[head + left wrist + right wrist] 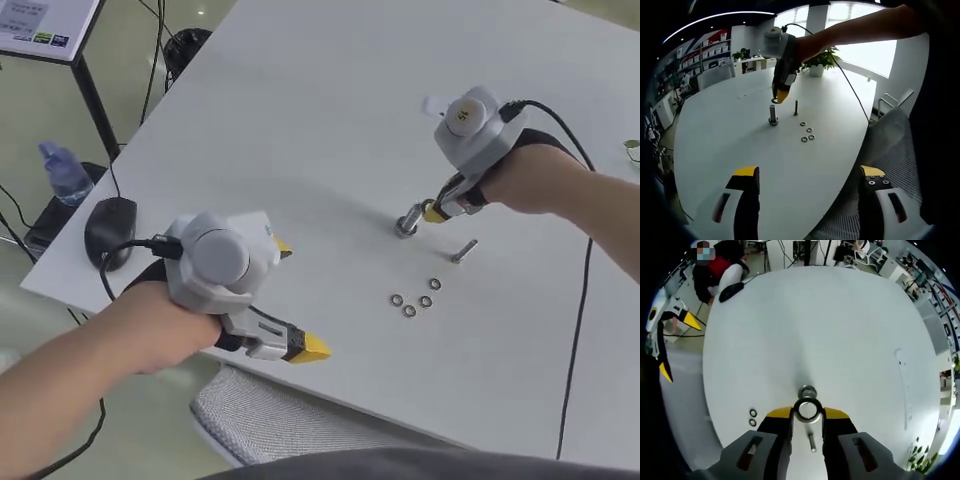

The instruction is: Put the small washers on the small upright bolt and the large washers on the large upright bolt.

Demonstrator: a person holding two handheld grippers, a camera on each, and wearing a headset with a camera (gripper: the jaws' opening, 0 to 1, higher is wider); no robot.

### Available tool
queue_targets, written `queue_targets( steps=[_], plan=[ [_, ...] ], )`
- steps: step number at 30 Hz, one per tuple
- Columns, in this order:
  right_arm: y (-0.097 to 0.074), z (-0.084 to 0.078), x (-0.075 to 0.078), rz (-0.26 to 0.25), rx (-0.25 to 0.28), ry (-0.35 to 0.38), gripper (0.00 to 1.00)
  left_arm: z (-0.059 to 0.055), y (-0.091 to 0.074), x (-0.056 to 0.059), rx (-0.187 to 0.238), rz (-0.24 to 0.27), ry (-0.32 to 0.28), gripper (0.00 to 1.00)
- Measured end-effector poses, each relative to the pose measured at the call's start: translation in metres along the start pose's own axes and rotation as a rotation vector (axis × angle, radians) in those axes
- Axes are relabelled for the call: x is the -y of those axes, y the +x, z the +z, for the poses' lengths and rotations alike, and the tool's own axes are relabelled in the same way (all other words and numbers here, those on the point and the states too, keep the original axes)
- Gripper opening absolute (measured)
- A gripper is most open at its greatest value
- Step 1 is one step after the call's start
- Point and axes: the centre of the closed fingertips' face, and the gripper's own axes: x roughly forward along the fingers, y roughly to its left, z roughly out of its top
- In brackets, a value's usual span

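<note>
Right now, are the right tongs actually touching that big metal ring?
Touching. The right gripper view shows the large washer pinched between the yellow tips of the right tongs, held just above the large bolt.

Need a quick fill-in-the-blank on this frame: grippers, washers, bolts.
1. The right gripper holds a large ____ above the large bolt.
2. ____ small washers lie loose on the table.
3. The left gripper has its jaws ____.
Missing words: washer; four; open.
</note>
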Motion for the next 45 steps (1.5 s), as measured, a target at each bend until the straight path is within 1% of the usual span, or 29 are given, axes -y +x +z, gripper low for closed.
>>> queue_targets(
  steps=[1, 3, 6, 8, 12, 14, 18, 24, 28, 35, 37, 41, 45],
  plan=[
    [0.0, 0.002, -0.002, 0.004, 0.001, 0.002, 0.22, 0.001, 0.001, -0.002, 0.01, 0.005, 0.0, 0.84],
    [0.001, 0.004, -0.004, 0.015, 0.004, 0.007, 0.22, 0.0, 0.001, -0.003, 0.002, 0.0, -0.002, 0.83],
    [0.003, 0.007, -0.005, 0.015, 0.003, 0.006, 0.22, -0.002, 0.002, -0.004, -0.008, 0.004, 0.013, 0.84],
    [0.005, 0.008, -0.007, 0.017, 0.0, 0.002, 0.22, -0.003, 0.003, -0.003, -0.01, 0.0, 0.01, 0.84],
    [0.011, 0.008, -0.008, 0.027, -0.007, 0.003, 0.22, -0.004, 0.004, -0.003, -0.013, -0.007, -0.003, 0.84],
    [0.013, 0.007, -0.01, 0.024, -0.014, -0.006, 0.22, -0.007, 0.004, -0.002, -0.024, -0.013, -0.006, 0.83],
    [0.013, 0.007, -0.014, 0.027, -0.017, -0.008, 0.22, -0.01, 0.004, -0.002, -0.041, -0.02, -0.009, 0.82],
    [0.014, 0.007, -0.019, 0.03, -0.025, -0.014, 0.22, -0.012, 0.005, -0.004, -0.047, -0.023, -0.008, 0.81],
    [0.019, 0.004, -0.018, 0.03, -0.034, -0.017, 0.22, -0.01, 0.006, -0.005, -0.045, -0.022, -0.008, 0.81],
    [0.025, 0.003, -0.024, 0.036, -0.045, -0.02, 0.22, -0.01, 0.006, -0.006, -0.046, -0.025, -0.009, 0.8],
    [0.03, 0.002, -0.021, 0.034, -0.049, -0.024, 0.22, -0.011, 0.007, -0.006, -0.048, -0.027, -0.012, 0.8],
    [0.034, 0.001, -0.021, 0.031, -0.054, -0.033, 0.22, -0.011, 0.008, -0.005, -0.051, -0.031, -0.015, 0.8],
    [0.039, 0.001, -0.02, 0.037, -0.053, -0.032, 0.22, -0.012, 0.009, -0.006, -0.055, -0.033, -0.021, 0.79]
  ],
)
